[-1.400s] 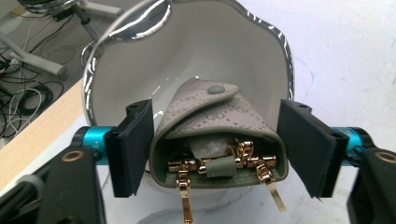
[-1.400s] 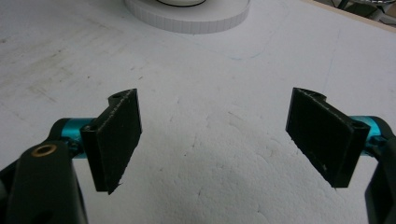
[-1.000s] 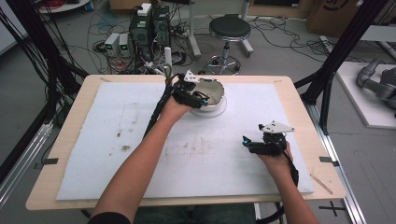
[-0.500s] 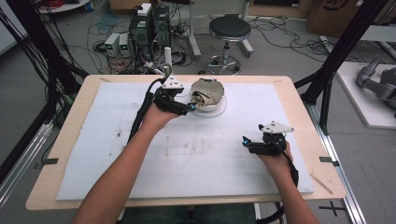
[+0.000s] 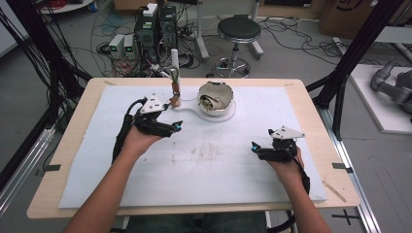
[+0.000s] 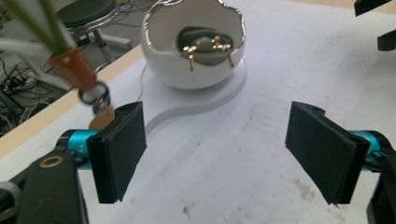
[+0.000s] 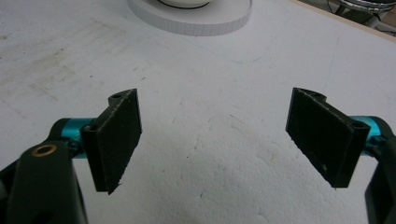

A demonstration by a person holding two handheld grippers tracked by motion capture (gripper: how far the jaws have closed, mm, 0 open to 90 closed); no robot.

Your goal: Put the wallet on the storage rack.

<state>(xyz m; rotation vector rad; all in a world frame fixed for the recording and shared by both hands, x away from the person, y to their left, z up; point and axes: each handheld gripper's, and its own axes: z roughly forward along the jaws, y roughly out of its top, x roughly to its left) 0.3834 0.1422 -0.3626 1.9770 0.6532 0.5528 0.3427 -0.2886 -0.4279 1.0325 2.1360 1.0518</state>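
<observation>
High view: a white bowl [image 5: 216, 97] on a flat white base [image 5: 214, 114] sits near the counter's [image 5: 63, 191] far edge. The left hand-held gripper [image 5: 167, 127] hovers just left of the bowl, the right hand-held gripper [image 5: 260, 149] well apart, with bare white sheet [image 5: 204, 170] between.

Left gripper view: jaws released, wide apart, the bowl ahead, an orange-tipped stand [image 6: 77, 70] beside it.

Right gripper view: jaws released over bare sheet, the base's rim ahead.

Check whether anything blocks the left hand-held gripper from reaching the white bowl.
Nothing visible does. Bare white mat lies between the open left hand-held gripper and the white bowl. The small stand with the orange spring sits off to the side.
</observation>
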